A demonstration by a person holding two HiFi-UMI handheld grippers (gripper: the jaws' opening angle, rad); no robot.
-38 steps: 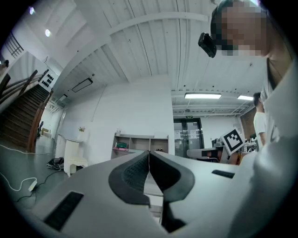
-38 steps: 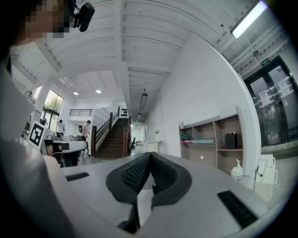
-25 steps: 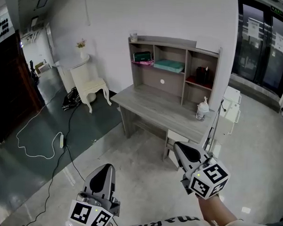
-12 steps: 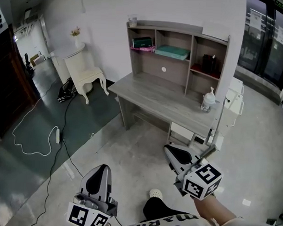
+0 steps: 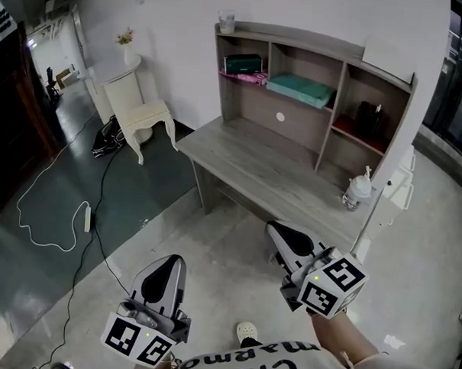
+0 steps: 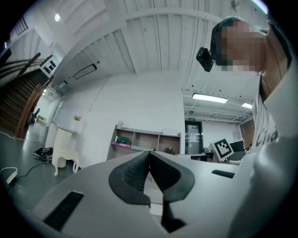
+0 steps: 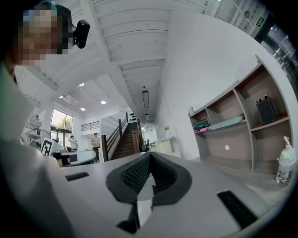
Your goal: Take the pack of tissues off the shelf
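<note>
A dark green pack of tissues [image 5: 244,63] lies on a pink item in the left compartment of the wooden shelf [image 5: 389,74] on the desk [image 5: 255,162]. It also shows small in the left gripper view as the pack [image 6: 123,140] and in the right gripper view as the pack [image 7: 201,124]. My left gripper [image 5: 171,264] and right gripper [image 5: 278,232] hover over the floor in front of the desk, well short of the shelf. Both are shut and empty, as the left jaws [image 6: 149,155] and right jaws [image 7: 150,157] meet.
A teal flat item [image 5: 300,89] fills the middle compartment and a black object [image 5: 369,117] the right one. A cup [image 5: 227,21] stands on top of the shelf. A pump bottle [image 5: 357,191] is on the desk's right end. A white side table [image 5: 146,115] and a floor cable [image 5: 53,226] lie to the left.
The head view has come closer to the desk and shelf, which now look larger. Both grippers moved forward with it and stayed shut.
</note>
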